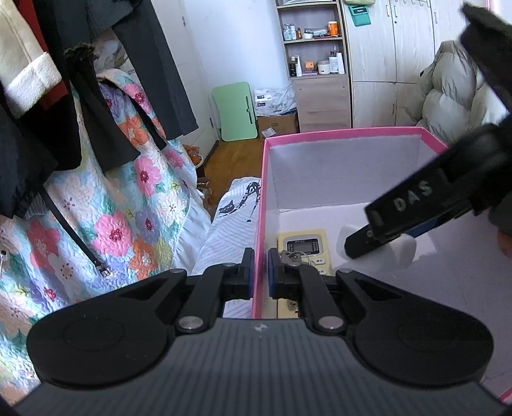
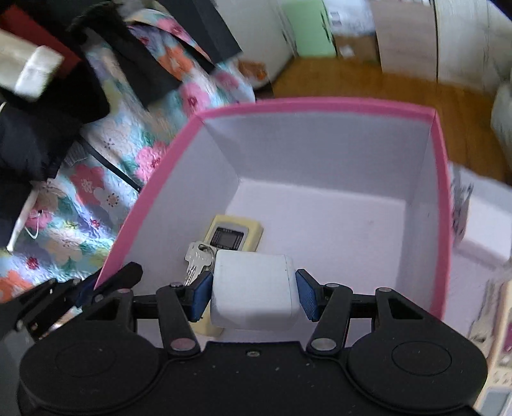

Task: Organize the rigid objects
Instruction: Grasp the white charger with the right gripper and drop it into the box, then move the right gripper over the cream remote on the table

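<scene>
Beside a floral quilt, pink box sits on bedding.

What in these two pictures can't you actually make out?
- Keys: left view, mostly behind the left gripper's fingers.
- Remote: right view, its near end is behind the white block; button labels too small.
- Shelf bottles: left view, too small to read.
- Room beyond the box: right view, blurred.

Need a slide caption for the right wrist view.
Right gripper holds a white block over the pink box, above keys and a remote.
</scene>
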A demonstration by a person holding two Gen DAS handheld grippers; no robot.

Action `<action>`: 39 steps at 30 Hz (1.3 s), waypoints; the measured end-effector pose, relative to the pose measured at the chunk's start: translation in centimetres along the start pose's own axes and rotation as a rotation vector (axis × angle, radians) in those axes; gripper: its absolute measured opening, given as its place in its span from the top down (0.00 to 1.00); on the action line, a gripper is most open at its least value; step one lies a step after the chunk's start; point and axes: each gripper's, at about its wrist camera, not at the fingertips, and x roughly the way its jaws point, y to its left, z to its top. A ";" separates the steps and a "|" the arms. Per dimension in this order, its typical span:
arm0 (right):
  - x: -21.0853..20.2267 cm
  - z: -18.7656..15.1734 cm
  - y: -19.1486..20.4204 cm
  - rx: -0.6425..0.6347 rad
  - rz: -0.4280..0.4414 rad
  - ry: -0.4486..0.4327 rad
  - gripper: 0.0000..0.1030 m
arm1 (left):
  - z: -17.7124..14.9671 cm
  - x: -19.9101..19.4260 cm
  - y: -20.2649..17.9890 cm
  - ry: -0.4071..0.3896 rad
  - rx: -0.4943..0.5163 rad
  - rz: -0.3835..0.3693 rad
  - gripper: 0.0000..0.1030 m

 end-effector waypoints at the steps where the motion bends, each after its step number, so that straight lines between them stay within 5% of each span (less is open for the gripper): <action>1: 0.5 0.2 0.0 0.007 -0.011 0.023 0.40 | 0.0 0.0 0.1 0.000 -0.002 -0.008 0.93; 5: 2.1 0.1 0.3 0.007 -0.070 0.074 0.40 | 0.0 0.1 0.3 -0.001 -0.005 -0.013 0.93; 9: 1.9 0.5 -0.4 0.050 -0.021 0.103 0.40 | 0.0 0.1 0.4 -0.001 -0.008 -0.017 0.93; 13: -2.2 0.2 -1.9 0.131 0.130 -0.019 0.39 | -0.1 0.2 0.5 0.001 0.007 -0.004 0.93; 17: -8.1 -2.3 -2.5 0.089 0.159 -0.196 0.39 | 0.0 0.4 0.6 0.012 0.001 -0.012 0.93; 21: -13.5 -5.8 -4.2 0.011 0.049 -0.328 0.39 | 0.0 0.5 0.6 0.020 0.017 -0.031 0.92; 26: -16.4 -9.2 -8.8 0.009 -0.130 -0.372 0.39 | 0.3 0.7 -0.1 0.039 0.037 0.006 0.92; 31: -14.6 -11.9 -11.5 0.009 -0.270 -0.325 0.39 | 0.9 1.0 -0.2 0.059 0.015 0.032 0.92; 39: -10.4 -12.6 -13.7 0.045 -0.344 -0.267 0.39 | 0.8 1.0 -0.5 0.057 0.021 0.048 0.92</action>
